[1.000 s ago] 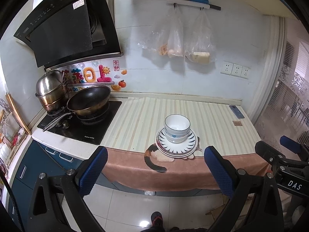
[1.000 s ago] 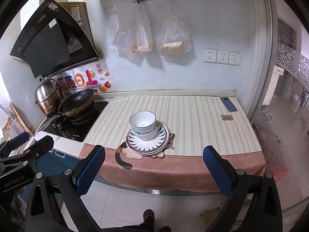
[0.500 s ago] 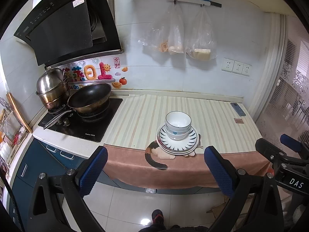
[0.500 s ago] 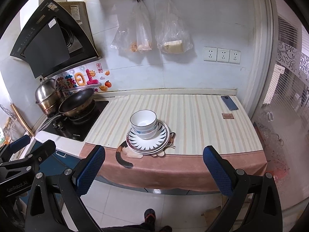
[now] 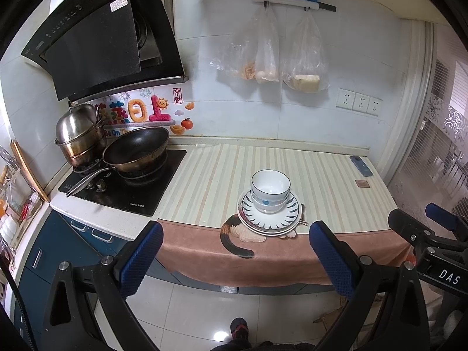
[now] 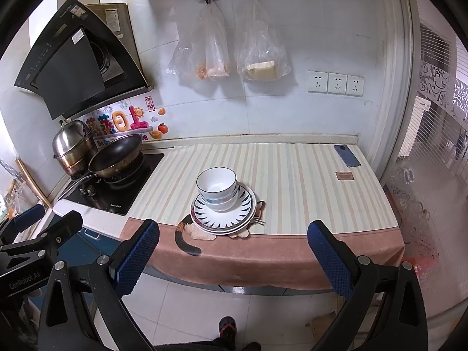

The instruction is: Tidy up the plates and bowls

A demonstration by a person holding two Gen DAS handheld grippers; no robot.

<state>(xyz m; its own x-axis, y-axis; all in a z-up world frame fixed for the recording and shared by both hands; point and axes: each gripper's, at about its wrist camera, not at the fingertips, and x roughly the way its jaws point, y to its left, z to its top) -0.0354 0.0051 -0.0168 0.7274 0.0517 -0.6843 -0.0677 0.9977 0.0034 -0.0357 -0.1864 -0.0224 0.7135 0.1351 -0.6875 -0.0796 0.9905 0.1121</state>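
White bowls [image 5: 270, 188] [image 6: 216, 187] sit nested on a stack of patterned plates [image 5: 288, 213] [image 6: 242, 209] near the front edge of the striped counter. Both grippers hang well in front of the counter, over the floor. My left gripper [image 5: 235, 254] stands open and empty, with the stack framed between its blue-padded fingers [image 5: 140, 256]. My right gripper [image 6: 232, 253] is open and empty too, and the stack lies just left of its centre. The right gripper's body [image 5: 433, 245] shows at the right edge of the left wrist view.
A wok [image 5: 137, 150] and a steel pot [image 5: 77, 136] sit on the black hob [image 5: 125, 187] at the left. A phone [image 6: 346, 155] and a small card [image 6: 344, 176] lie at the counter's right. Plastic bags [image 6: 257, 52] hang on the wall. A person's shoe [image 5: 238, 329] shows on the tiled floor.
Both views drift slightly; the stack sits a touch higher in frame than a second ago. The bowls and plates have not moved, and both grippers stay open.
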